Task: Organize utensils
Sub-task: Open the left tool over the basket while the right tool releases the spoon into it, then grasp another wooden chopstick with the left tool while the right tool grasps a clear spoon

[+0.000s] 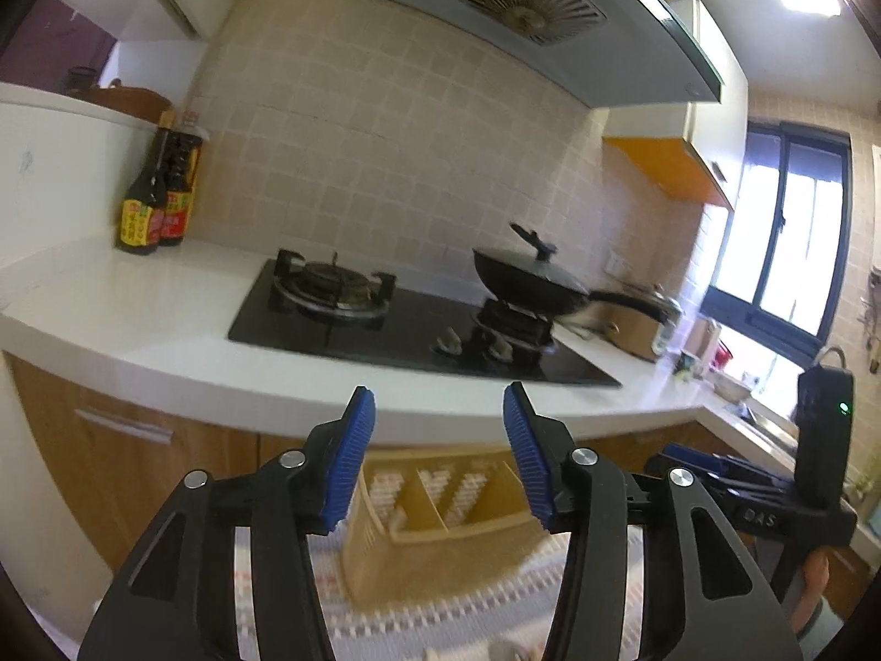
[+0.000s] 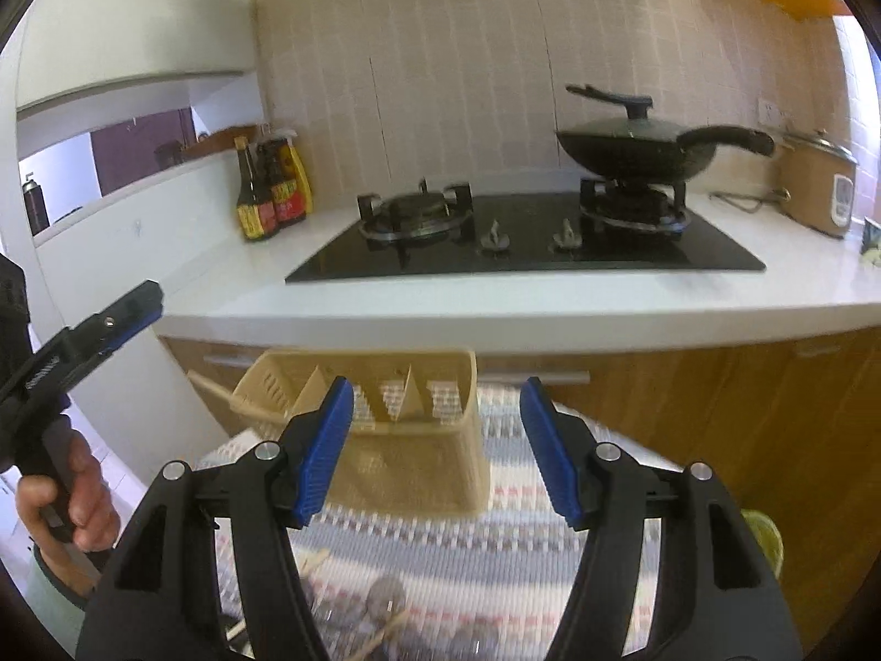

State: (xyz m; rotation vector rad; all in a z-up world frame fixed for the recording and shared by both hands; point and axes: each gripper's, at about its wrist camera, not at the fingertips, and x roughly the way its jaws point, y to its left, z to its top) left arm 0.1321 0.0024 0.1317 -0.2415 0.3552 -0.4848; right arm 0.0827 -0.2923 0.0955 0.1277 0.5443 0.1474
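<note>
Beige slotted plastic utensil caddy with dividers [image 2: 407,429] stands on a striped woven mat [image 2: 495,540], far of both tools, below the white countertop [image 2: 495,303] and black gas hob [image 2: 523,242]. One pale wooden utensil handle [image 2: 212,385] leans out of its left compartment. Near edge of the mat: grey round-headed utensils with thin wooden sticks [image 2: 380,611], blurred, type unclear. Left gripper [image 1: 439,454] released, jaws spread, nothing between. Right gripper [image 2: 438,449] likewise spread and empty. Judgement: utensils look light and stiff; thin handles may slip or roll, so pinch mid-handle, across the narrow side. Caddy is light and could tip if bumped.
</note>
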